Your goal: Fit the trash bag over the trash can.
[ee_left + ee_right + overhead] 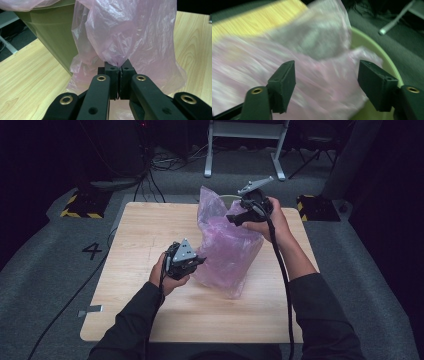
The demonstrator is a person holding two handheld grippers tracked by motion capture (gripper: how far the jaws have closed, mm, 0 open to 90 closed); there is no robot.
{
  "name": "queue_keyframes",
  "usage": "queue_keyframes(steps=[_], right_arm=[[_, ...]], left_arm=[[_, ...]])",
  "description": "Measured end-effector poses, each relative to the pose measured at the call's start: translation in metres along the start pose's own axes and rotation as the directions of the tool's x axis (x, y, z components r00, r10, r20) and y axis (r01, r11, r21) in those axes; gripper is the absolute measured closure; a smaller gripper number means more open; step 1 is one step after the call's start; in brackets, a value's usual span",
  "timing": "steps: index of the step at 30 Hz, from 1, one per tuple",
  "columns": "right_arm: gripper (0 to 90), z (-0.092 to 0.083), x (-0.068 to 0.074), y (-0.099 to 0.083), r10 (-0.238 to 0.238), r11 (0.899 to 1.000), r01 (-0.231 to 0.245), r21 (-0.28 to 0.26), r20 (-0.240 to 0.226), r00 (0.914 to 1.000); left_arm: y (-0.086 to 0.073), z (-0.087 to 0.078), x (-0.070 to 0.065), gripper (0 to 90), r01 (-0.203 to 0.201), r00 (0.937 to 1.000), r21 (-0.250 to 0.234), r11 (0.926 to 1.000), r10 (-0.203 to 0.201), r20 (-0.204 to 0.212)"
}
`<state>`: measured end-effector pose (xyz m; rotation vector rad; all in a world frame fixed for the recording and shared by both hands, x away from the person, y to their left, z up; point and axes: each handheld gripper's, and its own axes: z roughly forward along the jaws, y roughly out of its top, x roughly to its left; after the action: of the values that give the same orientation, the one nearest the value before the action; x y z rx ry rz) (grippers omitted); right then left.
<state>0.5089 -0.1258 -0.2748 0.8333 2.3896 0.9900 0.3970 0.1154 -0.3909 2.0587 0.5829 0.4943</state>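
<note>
Fitting the pink bag point(225, 245) over the green bin point(52, 32): left tool point(119, 68) pinches film at centre frame, right tool point(325, 85) gapes empty, next needing a fresh rim grasp.

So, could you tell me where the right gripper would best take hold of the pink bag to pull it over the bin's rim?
Probably the loose upper edge of the pink bag standing above the bin's rim, approached from above. That film rises free and crumpled, so the open right gripper could pinch it, while the left gripper is shut on a fold low on the bag's side.
</note>
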Motion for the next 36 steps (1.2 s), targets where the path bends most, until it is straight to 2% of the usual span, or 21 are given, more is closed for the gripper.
queue_keyframes(steps=[1, 2, 3, 6, 7, 9, 10, 11, 13, 14, 15, 16, 17, 21, 25, 28, 29, 30, 32, 34, 36], right_arm=[[28.2, -0.002, 0.004, 0.003, 0.002, 1.000, -0.002, -0.029, -0.014, 0.9999], [26.0, -0.003, 0.011, 0.007, 0.002, 0.997, -0.006, -0.078, -0.056, 0.9984], [26.0, -0.003, 0.011, 0.007, 0.002, 0.997, -0.006, -0.078, -0.056, 0.9984], [23.6, 0.000, 0.026, 0.015, -0.023, 0.996, 0.016, -0.092, -0.081, 0.9965], [23.5, 0.002, 0.031, 0.017, -0.045, 0.996, 0.037, -0.087, -0.089, 0.9950], [23.8, 0.009, 0.039, 0.021, -0.089, 0.995, 0.086, -0.047, -0.071, 0.9935], [34.9, 0.016, 0.045, 0.022, -0.133, 0.991, 0.134, 0.007, -0.055, 0.9895], [34.9, 0.016, 0.045, 0.022, -0.133, 0.991, 0.134, 0.007, -0.055, 0.9895], [46.6, 0.020, 0.048, 0.022, -0.192, 0.981, 0.193, 0.035, -0.036, 0.9808], [55.9, 0.021, 0.046, 0.021, -0.200, 0.978, 0.201, 0.047, -0.033, 0.9793], [64.0, 0.022, 0.045, 0.020, -0.188, 0.980, 0.190, 0.053, -0.039, 0.9813], [67.7, 0.023, 0.042, 0.019, -0.183, 0.980, 0.186, 0.064, -0.047, 0.9820], [76.5, 0.024, 0.040, 0.018, -0.186, 0.979, 0.190, 0.080, -0.047, 0.9814], [89.9, 0.025, 0.034, 0.012, -0.209, 0.969, 0.217, 0.120, -0.070, 0.9753], [90.0, 0.023, 0.023, 0.006, -0.185, 0.971, 0.190, 0.145, -0.050, 0.9815], [90.0, 0.017, 0.013, 0.001, -0.156, 0.977, 0.160, 0.140, -0.045, 0.9868], [87.2, 0.014, 0.011, 0.000, -0.144, 0.981, 0.149, 0.123, -0.046, 0.9884], [79.2, 0.010, 0.009, 0.001, -0.113, 0.989, 0.117, 0.088, -0.046, 0.9925], [63.5, 0.003, 0.009, 0.004, -0.080, 0.996, 0.082, 0.031, -0.067, 0.9946], [56.0, -0.002, 0.015, 0.009, -0.070, 0.998, 0.070, -0.003, -0.070, 0.9951], [47.6, -0.004, 0.024, 0.014, -0.084, 0.996, 0.082, -0.025, -0.101, 0.9913]], left_arm=[[0.001, 0.000, 0.000, 88.1, -0.005, 1.0000, 0.004, 1.0000, 0.005, -0.001], [0.001, 0.000, 0.000, 88.0, -0.009, 1.0000, 0.010, 0.9999, 0.009, -0.003], [0.002, 0.000, 0.000, 88.0, -0.011, 0.9999, 0.008, 0.9999, 0.011, -0.007], [0.005, -0.003, 0.000, 88.1, -0.021, 0.9997, 0.001, 0.9998, 0.021, -0.015], [0.006, -0.003, 0.000, 88.0, -0.021, 0.9996, -0.006, 0.9998, 0.021, -0.018], [0.008, -0.005, 0.000, 88.0, -0.028, 0.9993, -0.013, 0.9995, 0.027, -0.026], [0.009, -0.007, -0.001, 87.2, -0.032, 0.9992, -0.018, 0.9993, 0.031, -0.026], [0.010, -0.008, -0.001, 87.2, -0.035, 0.9990, -0.026, 0.9990, 0.034, -0.027], [0.013, -0.009, -0.002, 87.0, -0.035, 0.9991, -0.041, 0.9986, 0.034, -0.026], [0.013, -0.010, -0.002, 86.8, -0.037, 0.9990, -0.043, 0.9984, 0.036, -0.026], [0.015, -0.010, -0.002, 86.8, -0.040, 0.9989, -0.049, 0.9980, 0.039, -0.026], [0.016, -0.010, -0.003, 86.8, -0.044, 0.9987, -0.055, 0.9975, 0.043, -0.027], [0.017, -0.010, -0.004, 86.6, -0.045, 0.9987, -0.057, 0.9974, 0.044, -0.026], [0.023, -0.009, -0.005, 86.2, -0.049, 0.9987, -0.077, 0.9958, 0.048, -0.018], [0.028, -0.006, -0.008, 85.6, -0.070, 0.9975, -0.080, 0.9943, 0.069, -0.014], [0.031, -0.004, -0.010, 85.9, -0.078, 0.9969, -0.076, 0.9940, 0.078, -0.007], [0.032, -0.003, -0.011, 86.9, -0.083, 0.9965, -0.077, 0.9935, 0.083, -0.003], [0.033, -0.002, -0.012, 87.1, -0.091, 0.9958, -0.075, 0.9930, 0.091, -0.002], [0.035, 0.001, -0.014, 87.0, -0.099, 0.9951, -0.073, 0.9925, 0.099, 0.000], [0.035, 0.002, -0.016, 87.1, -0.099, 0.9950, -0.071, 0.9925, 0.100, 0.003], [0.036, 0.003, -0.017, 87.0, -0.097, 0.9952, -0.074, 0.9926, 0.097, 0.006]])
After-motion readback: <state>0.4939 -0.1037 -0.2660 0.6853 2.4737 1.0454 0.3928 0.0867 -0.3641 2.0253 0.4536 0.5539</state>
